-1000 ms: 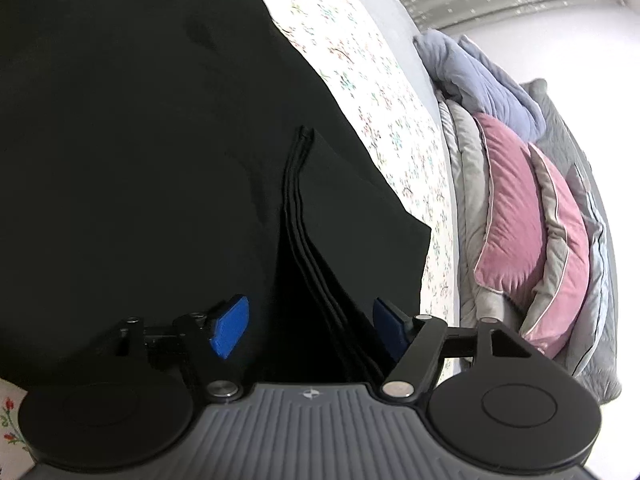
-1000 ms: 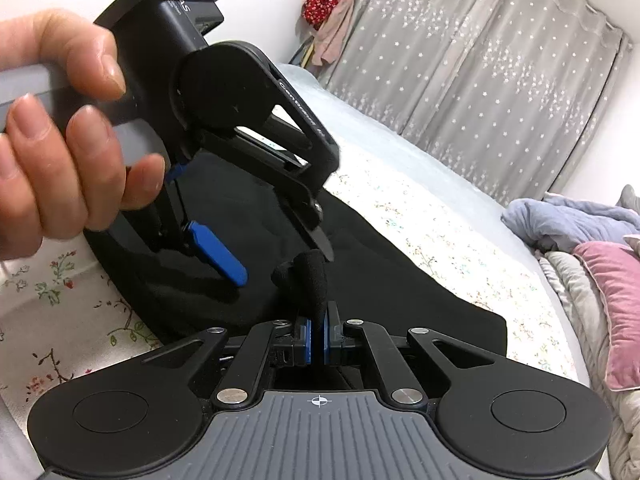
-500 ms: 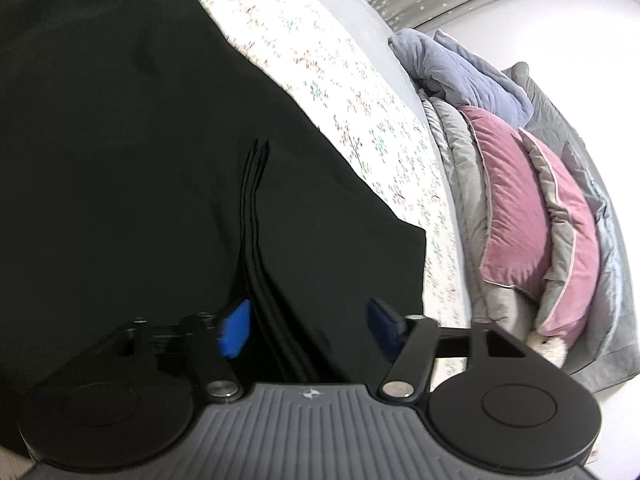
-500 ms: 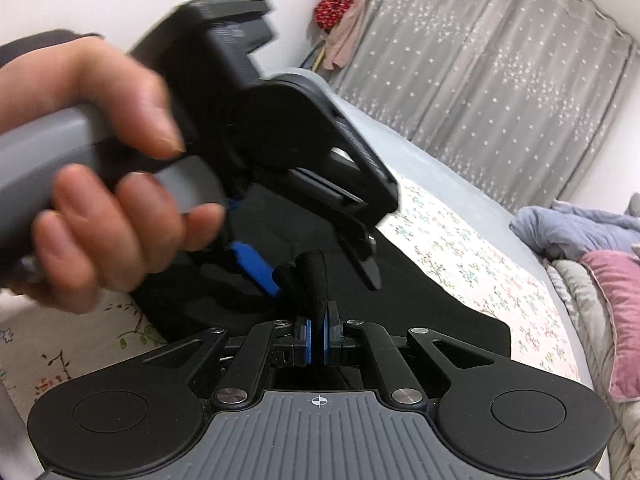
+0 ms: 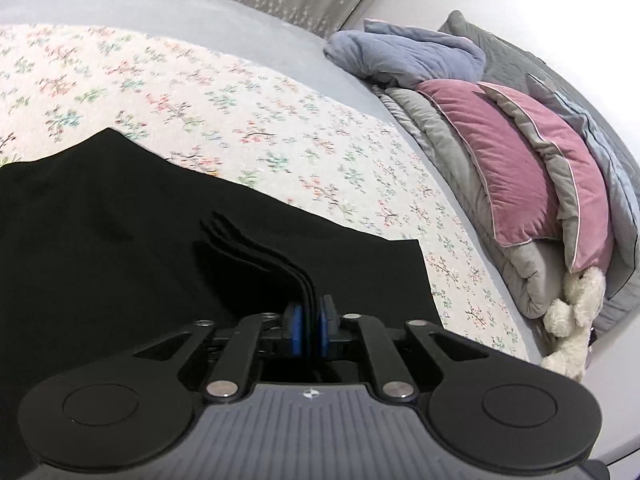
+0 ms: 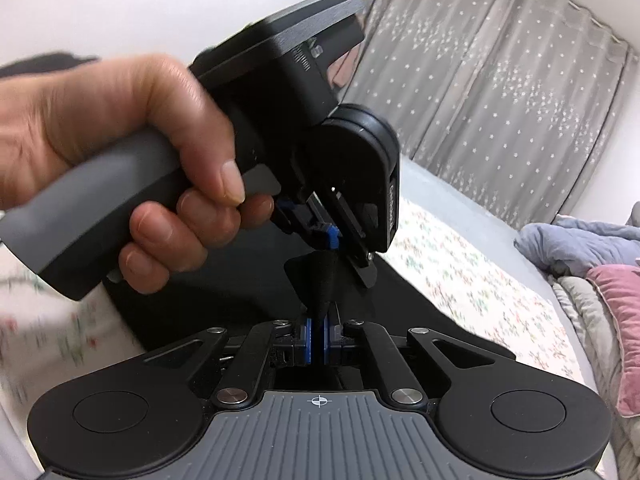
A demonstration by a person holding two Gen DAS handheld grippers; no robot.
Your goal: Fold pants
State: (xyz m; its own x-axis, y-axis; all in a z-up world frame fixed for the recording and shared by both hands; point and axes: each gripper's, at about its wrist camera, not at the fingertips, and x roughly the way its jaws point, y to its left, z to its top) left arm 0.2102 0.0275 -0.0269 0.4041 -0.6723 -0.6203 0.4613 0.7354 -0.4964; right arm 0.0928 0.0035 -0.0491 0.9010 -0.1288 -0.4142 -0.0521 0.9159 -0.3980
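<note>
Black pants (image 5: 120, 240) lie partly folded on the floral bedsheet (image 5: 240, 112). Left gripper (image 5: 310, 330) jaws have just been closing, now pinching the stacked edge layers; right gripper (image 6: 316, 338) clamps another bunch. Prob. mid-fold: final fold-over & flattening left.

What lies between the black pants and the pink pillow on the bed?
Only bare floral sheet separates the black pants from the pink pillow, seen in the left wrist view.

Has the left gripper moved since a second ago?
Yes. In the right wrist view the left gripper has risen against the curtain, and its jaws have just closed on the pants edge.
</note>
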